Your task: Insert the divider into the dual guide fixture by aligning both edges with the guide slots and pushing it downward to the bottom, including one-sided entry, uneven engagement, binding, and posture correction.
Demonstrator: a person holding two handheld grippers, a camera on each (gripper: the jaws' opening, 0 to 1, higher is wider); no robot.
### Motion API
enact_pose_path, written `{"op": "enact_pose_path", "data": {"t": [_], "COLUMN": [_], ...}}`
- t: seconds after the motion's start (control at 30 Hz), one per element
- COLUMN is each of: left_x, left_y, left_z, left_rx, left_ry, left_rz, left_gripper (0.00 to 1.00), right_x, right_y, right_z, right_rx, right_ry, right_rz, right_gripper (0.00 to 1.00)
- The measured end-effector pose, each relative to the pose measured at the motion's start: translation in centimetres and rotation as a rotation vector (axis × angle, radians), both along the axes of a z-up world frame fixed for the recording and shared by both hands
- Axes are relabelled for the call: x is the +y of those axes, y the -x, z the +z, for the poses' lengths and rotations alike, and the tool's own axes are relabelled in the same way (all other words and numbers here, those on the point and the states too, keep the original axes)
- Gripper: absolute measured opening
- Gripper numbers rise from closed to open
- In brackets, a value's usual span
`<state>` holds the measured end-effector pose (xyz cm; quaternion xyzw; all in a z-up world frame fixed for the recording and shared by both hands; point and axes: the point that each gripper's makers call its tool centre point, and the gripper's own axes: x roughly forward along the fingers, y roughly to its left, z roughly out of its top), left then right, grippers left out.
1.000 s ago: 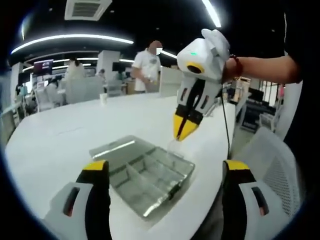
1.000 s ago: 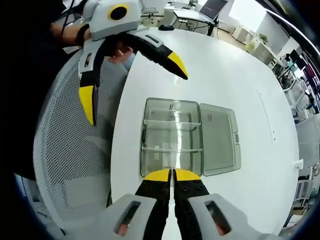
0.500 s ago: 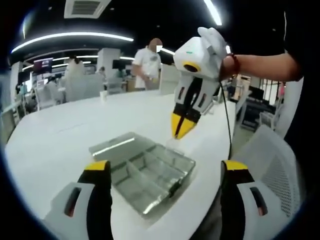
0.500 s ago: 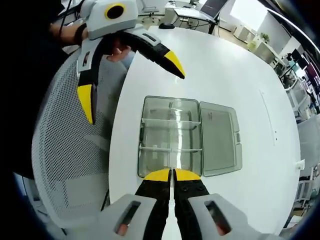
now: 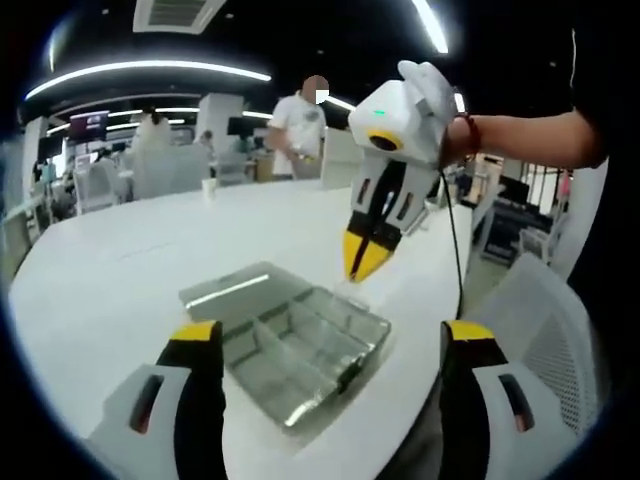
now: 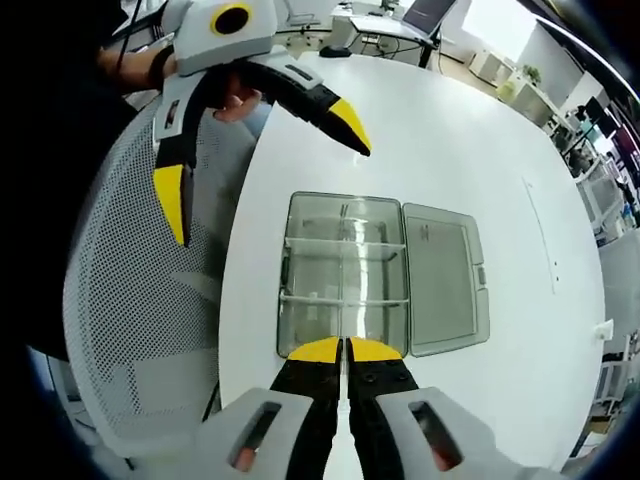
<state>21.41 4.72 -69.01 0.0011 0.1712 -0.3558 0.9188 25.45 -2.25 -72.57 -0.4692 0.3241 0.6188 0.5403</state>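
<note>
Clear plastic box (image 6: 345,275) lying flat on the white table (image 6: 480,150), near the table edge, with its lid (image 6: 445,278) flipped open and resting beside it. Inside the box, thin clear walls making small rooms. Same box seen in the left gripper view (image 5: 290,345), low and see-through, with shiny edges.

Thin clear divider (image 5: 345,290) pinched at the tip of the right gripper (image 5: 365,262), hanging just above the far corner of the box. Hard to see, almost like glass. Cannot tell if its bottom edge touches the box.

Right gripper's yellow tips pressed together on the divider, pointing down at the box. Same tips seen from behind in the right gripper view (image 6: 343,350), shut tight with only a thin line between them. Held by a hand (image 5: 455,135) with a red band at the wrist.

Left gripper (image 6: 262,160) spread wide, holding nothing, up in the air over the table edge and a white mesh chair (image 6: 140,330). Its two yellow-tipped jaws far apart in its own view (image 5: 325,335), with the box between them.

No words or labels clear enough to read.
</note>
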Motion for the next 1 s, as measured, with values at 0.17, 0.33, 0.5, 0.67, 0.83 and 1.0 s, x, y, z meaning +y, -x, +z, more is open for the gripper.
{"op": "enact_pose_path", "data": {"t": [0.17, 0.33, 0.5, 0.67, 0.83, 1.0], "left_x": [0.0, -0.1, 0.0, 0.2, 0.2, 0.1], "left_y": [0.0, 0.0, 0.0, 0.0, 0.0, 0.1], "left_z": [-0.1, -0.2, -0.3, -0.2, -0.4, -0.4], "left_rx": [0.004, 0.009, 0.014, 0.013, 0.022, 0.023], "left_ry": [0.0, 0.0, 0.001, 0.009, 0.004, 0.004], "left_rz": [-0.002, -0.005, -0.002, 0.005, 0.006, 0.003], "left_gripper": [0.87, 0.87, 0.87, 0.86, 0.86, 0.86], "right_x": [0.1, 0.1, -0.1, 0.0, -0.2, -0.3], "right_y": [-0.1, -0.4, -0.6, -0.6, -0.6, -0.6], "right_z": [0.0, -0.2, -0.7, -1.1, -1.7, -2.1], "right_rx": [0.004, 0.016, 0.047, 0.062, 0.079, 0.079], "right_ry": [-0.002, -0.006, -0.003, -0.003, -0.001, 0.006], "right_rz": [-0.003, -0.009, -0.025, -0.031, -0.054, -0.049], "right_gripper": [0.0, 0.0, 0.0, 0.0, 0.0, 0.0]}}
